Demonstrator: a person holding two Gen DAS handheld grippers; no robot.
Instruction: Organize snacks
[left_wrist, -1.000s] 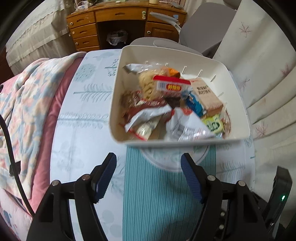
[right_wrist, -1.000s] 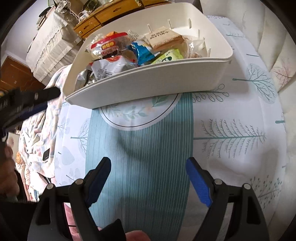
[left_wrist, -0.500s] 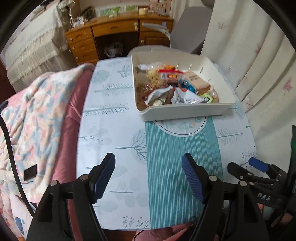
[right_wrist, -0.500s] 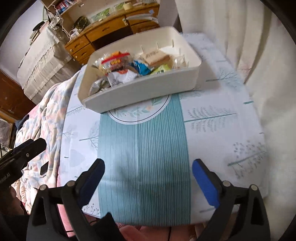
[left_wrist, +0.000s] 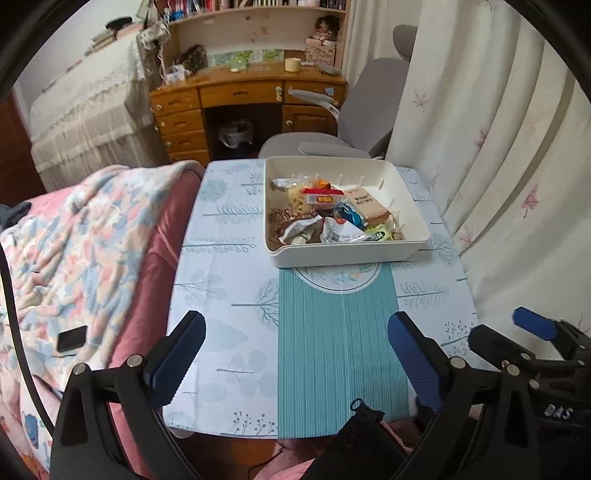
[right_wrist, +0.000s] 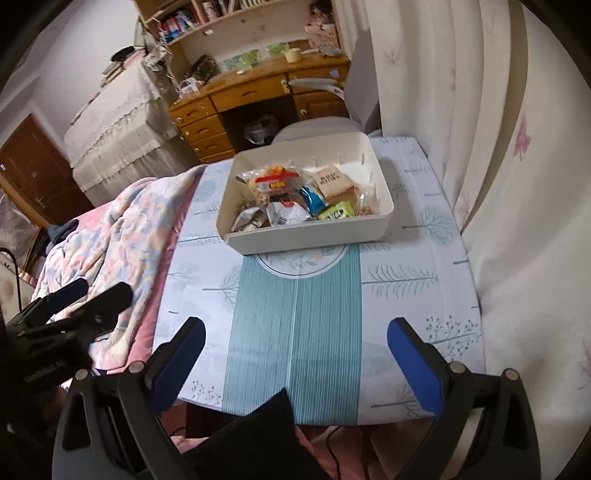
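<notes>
Both grippers have pulled up and back from the bin (left_wrist: 347, 254) since a second ago, so the whole table (left_wrist: 229, 266) now shows. The left gripper (left_wrist: 295, 360) and right gripper (right_wrist: 295, 363) are each opening wide, with nothing between the jaws. The bin sits at the table's far end, well ahead of both, heaped with snacks (left_wrist: 328, 214). A bed (left_wrist: 74, 251) lies just beside the table.

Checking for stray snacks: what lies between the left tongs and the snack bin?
Only bare tablecloth between left tongs and snack bin, in the left wrist view.
</notes>
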